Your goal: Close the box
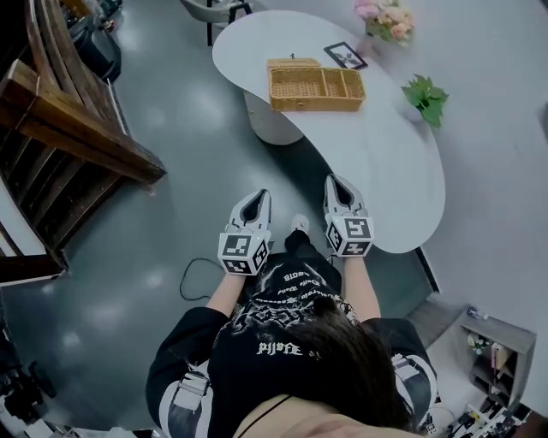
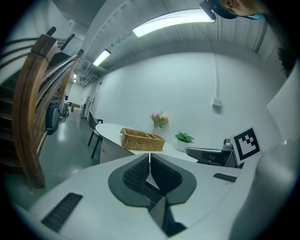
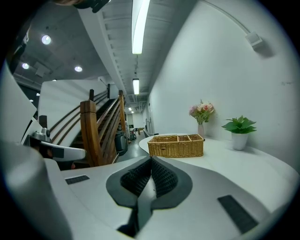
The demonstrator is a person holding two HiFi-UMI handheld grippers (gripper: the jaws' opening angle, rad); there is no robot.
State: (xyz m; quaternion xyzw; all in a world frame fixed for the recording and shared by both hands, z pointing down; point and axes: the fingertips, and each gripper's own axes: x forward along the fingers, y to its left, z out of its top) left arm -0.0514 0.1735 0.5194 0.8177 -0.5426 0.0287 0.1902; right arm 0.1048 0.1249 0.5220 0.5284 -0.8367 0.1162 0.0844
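Note:
A wicker box (image 1: 315, 88) with several compartments sits on the far part of the white curved table (image 1: 402, 171). It also shows in the left gripper view as the wicker box (image 2: 142, 139) and in the right gripper view as the wicker box (image 3: 176, 145). It stands open at the top, with a woven flap (image 1: 294, 63) at its far left edge. My left gripper (image 1: 259, 195) hangs over the floor, well short of the table. My right gripper (image 1: 336, 180) is near the table's front edge. Both are far from the box. Left gripper (image 2: 149, 154) and right gripper (image 3: 151, 158) have their jaws together with nothing between them.
A wooden staircase (image 1: 68, 120) rises on the left. On the table stand a picture frame (image 1: 346, 55), a vase of pink flowers (image 1: 387, 20) and a small potted plant (image 1: 425, 98). A chair (image 1: 218, 10) stands beyond the table. A black cable (image 1: 195, 275) lies on the grey floor.

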